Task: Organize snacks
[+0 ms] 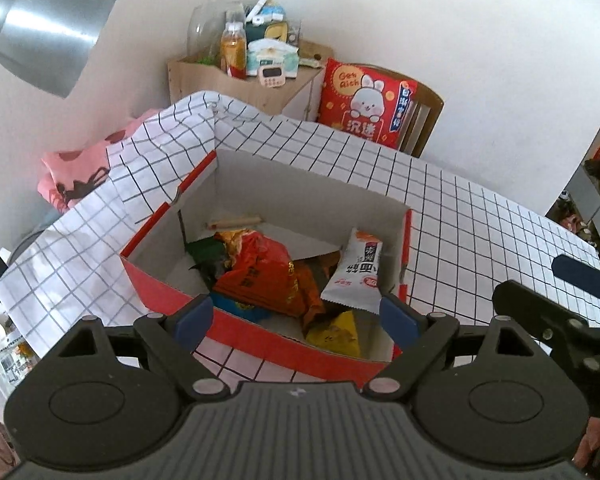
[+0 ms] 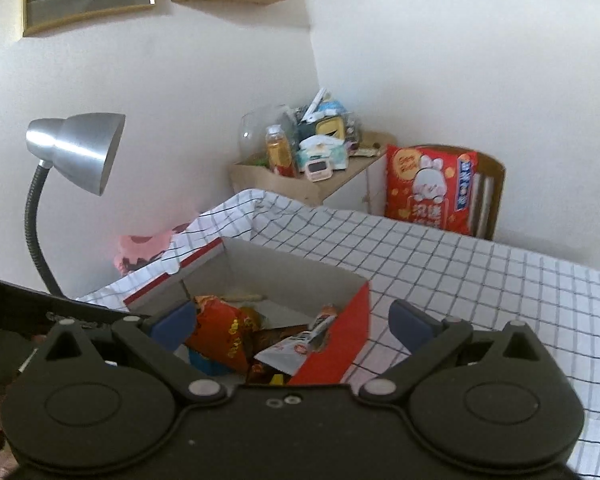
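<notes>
On the checked tablecloth (image 1: 460,208) stands an open red box (image 1: 260,332), white inside, and all places below are given from it. Inside the box lie the snacks: a red packet (image 1: 256,276) near the middle, a white packet (image 1: 358,276) leaning on the right wall, a yellow packet (image 1: 334,332) at the near corner, a blue packet (image 1: 240,306) under the red one, and a green packet (image 1: 204,248) toward the left wall. A thin wrapped stick (image 1: 234,223) lies along the far wall.

Left gripper (image 1: 296,316) hovers over the near wall of the box, jaws spread wide, holding nothing; its blue pads (image 1: 194,316) sit either side of the near edge. Right gripper (image 2: 292,328) is at the near right corner of the box, jaws likewise wide apart and empty, with the right wall between its pads. It also shows beside the box's right side in the left wrist view.

Beyond the box, against the wall, stands a wooden cabinet (image 1: 236,84) loaded with clutter, and right of that a chair carrying a red cushion (image 1: 364,104). Left of the box rises a silver lamp (image 2: 76,152). Pink cloth (image 1: 72,176) lies at the far left.
</notes>
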`<action>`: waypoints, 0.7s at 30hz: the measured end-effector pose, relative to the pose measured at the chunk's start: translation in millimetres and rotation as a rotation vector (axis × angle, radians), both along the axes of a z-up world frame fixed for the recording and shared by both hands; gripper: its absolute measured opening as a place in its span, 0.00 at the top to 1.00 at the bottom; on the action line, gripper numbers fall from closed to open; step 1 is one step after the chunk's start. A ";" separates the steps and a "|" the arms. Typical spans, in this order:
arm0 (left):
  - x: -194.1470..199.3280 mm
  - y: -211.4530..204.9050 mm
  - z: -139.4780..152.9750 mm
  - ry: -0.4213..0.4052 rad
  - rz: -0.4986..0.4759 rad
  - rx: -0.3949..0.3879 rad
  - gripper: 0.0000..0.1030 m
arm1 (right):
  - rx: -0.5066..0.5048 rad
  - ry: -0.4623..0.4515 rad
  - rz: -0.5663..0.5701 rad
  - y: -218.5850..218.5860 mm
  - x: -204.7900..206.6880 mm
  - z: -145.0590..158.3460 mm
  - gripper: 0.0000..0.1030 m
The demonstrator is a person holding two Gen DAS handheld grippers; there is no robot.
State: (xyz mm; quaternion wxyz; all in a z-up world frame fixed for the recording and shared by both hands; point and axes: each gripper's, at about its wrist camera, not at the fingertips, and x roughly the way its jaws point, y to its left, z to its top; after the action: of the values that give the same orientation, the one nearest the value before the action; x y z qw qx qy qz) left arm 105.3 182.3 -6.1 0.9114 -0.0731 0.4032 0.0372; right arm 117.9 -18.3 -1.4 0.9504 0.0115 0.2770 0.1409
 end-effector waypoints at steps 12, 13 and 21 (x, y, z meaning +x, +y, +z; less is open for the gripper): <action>-23.2 -13.8 4.8 -0.039 -0.007 0.023 0.12 | 0.021 -0.017 -0.101 -8.5 -35.3 -4.9 0.00; -24.7 -15.0 3.9 -0.037 -0.008 0.024 0.12 | 0.019 -0.025 -0.101 -8.0 -38.4 -4.5 0.00; -34.7 -22.4 4.5 -0.059 -0.012 0.045 0.12 | 0.026 -0.034 -0.128 -6.0 -53.0 -4.8 0.00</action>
State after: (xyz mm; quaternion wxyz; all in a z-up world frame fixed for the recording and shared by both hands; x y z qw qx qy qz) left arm 70.6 159.9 -1.5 0.9244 -0.0513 0.3759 0.0383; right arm 64.9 -24.3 -6.2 0.9619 0.0391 0.2574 0.0837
